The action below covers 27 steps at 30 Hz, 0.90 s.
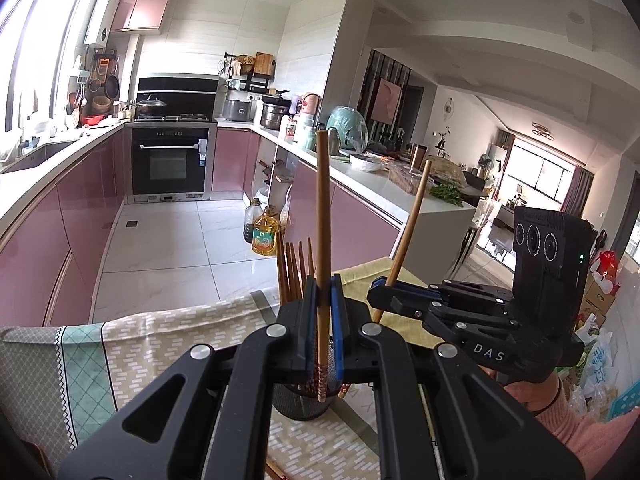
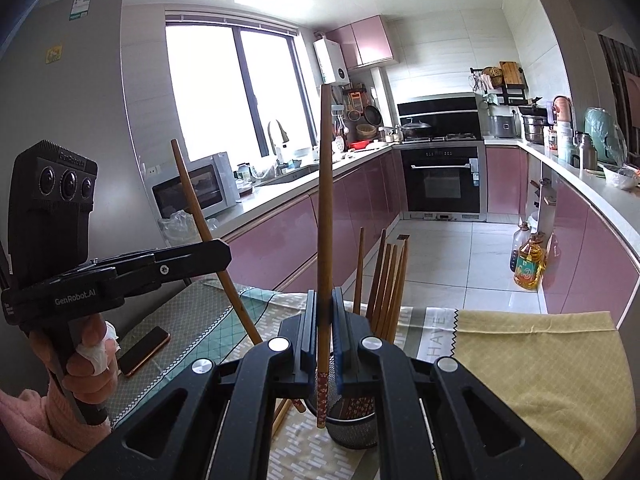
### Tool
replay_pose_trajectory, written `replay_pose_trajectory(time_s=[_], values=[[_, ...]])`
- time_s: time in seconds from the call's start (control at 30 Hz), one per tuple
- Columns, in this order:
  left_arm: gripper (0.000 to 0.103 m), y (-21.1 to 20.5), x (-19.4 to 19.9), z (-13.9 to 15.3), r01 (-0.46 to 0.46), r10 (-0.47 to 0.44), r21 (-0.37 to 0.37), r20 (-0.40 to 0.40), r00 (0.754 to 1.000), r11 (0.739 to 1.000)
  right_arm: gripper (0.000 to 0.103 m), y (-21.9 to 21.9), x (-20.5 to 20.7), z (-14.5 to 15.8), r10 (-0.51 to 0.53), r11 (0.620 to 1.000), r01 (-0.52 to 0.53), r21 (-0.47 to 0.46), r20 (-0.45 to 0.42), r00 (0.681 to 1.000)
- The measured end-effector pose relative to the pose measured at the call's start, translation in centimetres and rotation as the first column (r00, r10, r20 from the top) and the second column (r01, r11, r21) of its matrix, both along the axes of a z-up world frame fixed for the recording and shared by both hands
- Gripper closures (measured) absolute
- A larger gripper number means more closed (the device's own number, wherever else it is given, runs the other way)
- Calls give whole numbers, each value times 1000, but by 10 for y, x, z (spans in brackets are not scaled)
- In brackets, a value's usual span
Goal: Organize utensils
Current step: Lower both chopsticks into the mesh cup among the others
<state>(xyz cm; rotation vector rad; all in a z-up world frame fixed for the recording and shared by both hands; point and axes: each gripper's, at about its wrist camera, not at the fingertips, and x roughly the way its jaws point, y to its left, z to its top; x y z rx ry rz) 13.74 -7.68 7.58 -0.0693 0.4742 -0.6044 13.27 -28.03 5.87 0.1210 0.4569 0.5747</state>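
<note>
Task status: partly complete.

- Already stowed: a bundle of stowed chopsticks [image 1: 294,268] [image 2: 386,276], standing upright in a black mesh holder [image 1: 300,406] [image 2: 354,430], fanned slightly, plain ends up.
- In hand: two more, one per claw. Left claw [image 1: 323,304] [image 2: 222,254] clamped shut on the left chopstick [image 1: 322,200] [image 2: 192,208], gripped low on the shaft, near vertical in its own view. Right claw [image 2: 325,308] [image 1: 384,292] likewise clamped shut on the right chopstick [image 2: 326,180] [image 1: 412,224], also gripped low.
- Position: both patterned ends hanging at about the holder's mouth. Not yet released. Hard to confirm, through the fisheye distortion, whether either tip sits inside the rim or just in front of it.
- Remaining: lower and release both pieces into the holder. Possibly also collect a loose chopstick [image 2: 280,416] lying on the surface [image 1: 160,340] beside the holder's base, mostly hidden behind the claw body.

Appearance of the task items: long, slim, round brown wood, unpainted along the shaft, with a red-and-white patterned band at the lower end. Smooth and thin, so likely to pivot in the pads if gripped loosely. Holder: dark, cylindrical, open-topped wire mesh, standing upright on a patterned tablecloth.
</note>
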Motion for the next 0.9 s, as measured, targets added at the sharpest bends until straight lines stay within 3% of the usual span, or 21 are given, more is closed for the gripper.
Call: replay_pose_trajectory(time_s=[0.3, 0.9], values=[[96, -9, 5, -1, -18, 18, 22, 4, 1000, 1000, 97, -1, 9, -2, -15, 1000, 15, 6, -2, 1000], [96, -29, 24, -26, -46, 53, 117, -61, 997, 992, 97, 8, 31, -33, -43, 999, 42, -14, -89, 995]])
